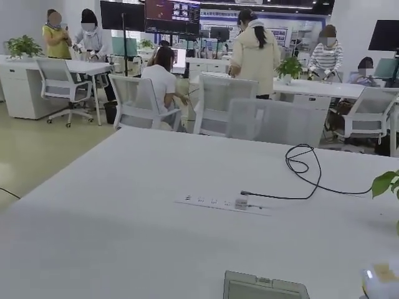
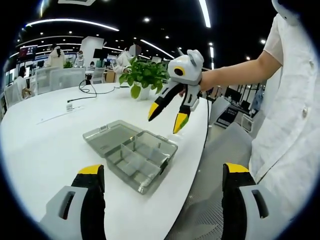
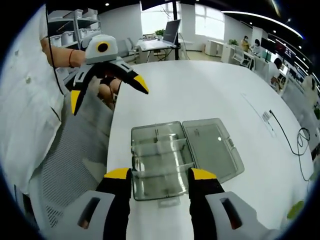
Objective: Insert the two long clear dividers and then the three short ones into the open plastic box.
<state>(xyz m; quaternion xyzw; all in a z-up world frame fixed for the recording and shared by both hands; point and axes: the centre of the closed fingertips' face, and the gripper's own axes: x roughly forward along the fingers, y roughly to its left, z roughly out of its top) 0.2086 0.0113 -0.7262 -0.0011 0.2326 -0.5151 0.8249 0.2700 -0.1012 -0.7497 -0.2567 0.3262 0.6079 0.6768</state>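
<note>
The open clear plastic box [image 2: 142,160] lies near the table's edge, its lid [image 2: 107,137] folded flat beside it. Clear dividers [image 3: 159,150] stand inside it and split it into several compartments. In the left gripper view my left gripper [image 2: 164,172] is open, its jaws wide apart above and short of the box. My right gripper [image 2: 165,123] hangs open in the air beyond the box, holding nothing. In the right gripper view my right gripper [image 3: 160,175] is open over the box's near end [image 3: 160,192], and my left gripper [image 3: 110,99] is open off the table's edge. The lid's edge [image 1: 265,288] shows at the bottom of the head view.
A power strip [image 1: 215,202] is set into the white table [image 1: 124,218], with a black cable [image 1: 305,168] plugged in. A potted plant [image 2: 142,75] stands at the table's end. Chairs [image 1: 140,99] and people stand beyond the far edge. My torso and a mesh chair [image 3: 75,150] are close to the box.
</note>
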